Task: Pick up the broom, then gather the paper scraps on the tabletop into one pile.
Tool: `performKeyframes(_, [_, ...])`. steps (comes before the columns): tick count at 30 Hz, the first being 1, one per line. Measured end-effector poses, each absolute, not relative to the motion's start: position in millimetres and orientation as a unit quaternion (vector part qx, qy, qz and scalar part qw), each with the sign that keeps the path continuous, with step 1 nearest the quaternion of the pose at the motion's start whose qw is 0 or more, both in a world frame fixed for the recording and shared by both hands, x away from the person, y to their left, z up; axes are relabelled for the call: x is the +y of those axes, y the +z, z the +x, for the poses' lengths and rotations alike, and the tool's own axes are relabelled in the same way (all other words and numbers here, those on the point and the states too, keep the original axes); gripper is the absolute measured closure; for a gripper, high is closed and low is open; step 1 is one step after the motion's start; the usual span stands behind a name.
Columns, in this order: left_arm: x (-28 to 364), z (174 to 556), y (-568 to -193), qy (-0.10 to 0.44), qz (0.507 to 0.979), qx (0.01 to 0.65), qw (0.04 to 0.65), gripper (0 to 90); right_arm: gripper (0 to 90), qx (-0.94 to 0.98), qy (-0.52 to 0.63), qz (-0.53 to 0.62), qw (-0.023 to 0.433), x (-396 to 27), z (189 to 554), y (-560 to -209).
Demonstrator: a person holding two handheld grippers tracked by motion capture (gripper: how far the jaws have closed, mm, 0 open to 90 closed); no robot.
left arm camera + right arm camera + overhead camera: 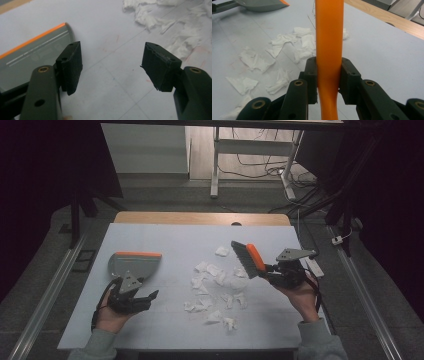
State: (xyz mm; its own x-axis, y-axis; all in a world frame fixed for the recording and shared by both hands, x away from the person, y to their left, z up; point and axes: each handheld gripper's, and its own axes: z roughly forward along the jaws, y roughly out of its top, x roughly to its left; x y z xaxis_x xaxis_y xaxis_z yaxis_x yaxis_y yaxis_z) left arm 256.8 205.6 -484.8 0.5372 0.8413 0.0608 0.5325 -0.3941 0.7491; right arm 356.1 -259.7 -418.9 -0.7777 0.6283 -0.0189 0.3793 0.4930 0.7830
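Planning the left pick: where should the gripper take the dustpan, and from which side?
Probably the dark handle of the dustpan, at its near end, approached from the person's side. The pan lies flat, orange lip facing away, handle pointing at the open left gripper.

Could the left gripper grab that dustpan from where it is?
Probably yes. The left gripper is open with nothing between its jaws, and the dustpan lies flat on the table just beside it, nothing between them. It would have to turn towards the pan's handle.
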Motion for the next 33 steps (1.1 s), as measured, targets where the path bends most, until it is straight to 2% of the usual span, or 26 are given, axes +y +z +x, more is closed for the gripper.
performKeyframes(17, [206.2,267.5,-495.6,0.212,0.812,0.422,0.343,32.4,70.8,0.852,0.382,0.324,0.154,-257.4,376.3,-425.9])
performKeyframes(27, [207.5,268.5,-495.4,0.209,0.811,0.42,0.35,32.3,70.8,0.872,0.315,0.348,0.138,-227.4,443.0,-420.0])
performKeyframes(33, [208.1,268.6,-495.5,0.208,0.81,0.421,0.353,32.3,70.8,0.893,0.252,0.345,0.144,-205.2,476.4,-423.7])
